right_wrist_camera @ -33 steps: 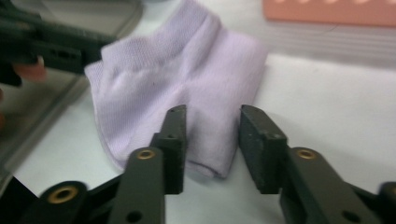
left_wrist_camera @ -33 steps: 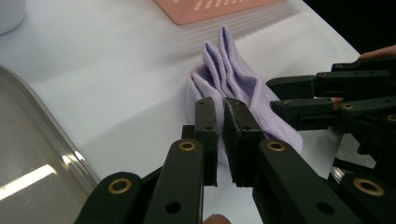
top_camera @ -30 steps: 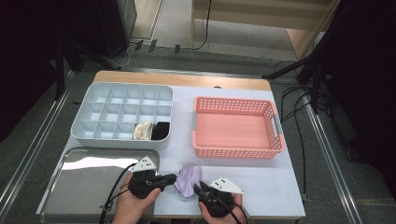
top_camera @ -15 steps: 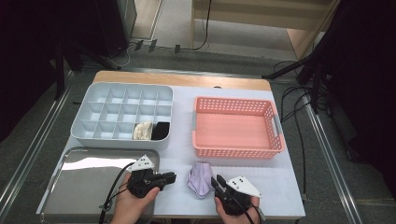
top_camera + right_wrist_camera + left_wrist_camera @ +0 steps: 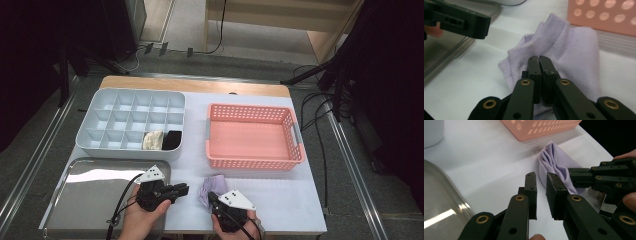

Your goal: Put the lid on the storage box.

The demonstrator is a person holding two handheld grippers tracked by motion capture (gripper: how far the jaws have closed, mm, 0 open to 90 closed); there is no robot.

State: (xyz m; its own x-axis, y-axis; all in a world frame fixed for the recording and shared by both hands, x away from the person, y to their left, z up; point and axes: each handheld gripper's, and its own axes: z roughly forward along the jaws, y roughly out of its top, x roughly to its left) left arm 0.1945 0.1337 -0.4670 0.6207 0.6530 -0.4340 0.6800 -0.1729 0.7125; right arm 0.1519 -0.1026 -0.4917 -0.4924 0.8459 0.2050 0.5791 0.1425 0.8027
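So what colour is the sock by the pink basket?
Light purple; the sock shows best in the right gripper view.

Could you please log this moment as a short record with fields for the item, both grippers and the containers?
item: lilac sock, bunched on the white table in front of the pink basket
right gripper: jaws together on top of the sock; a pinch of fabric cannot be told
left gripper: narrow gap, nothing between, beside the sock
grey divided tray: a cream and a black item in two front compartments
metal tray: front left
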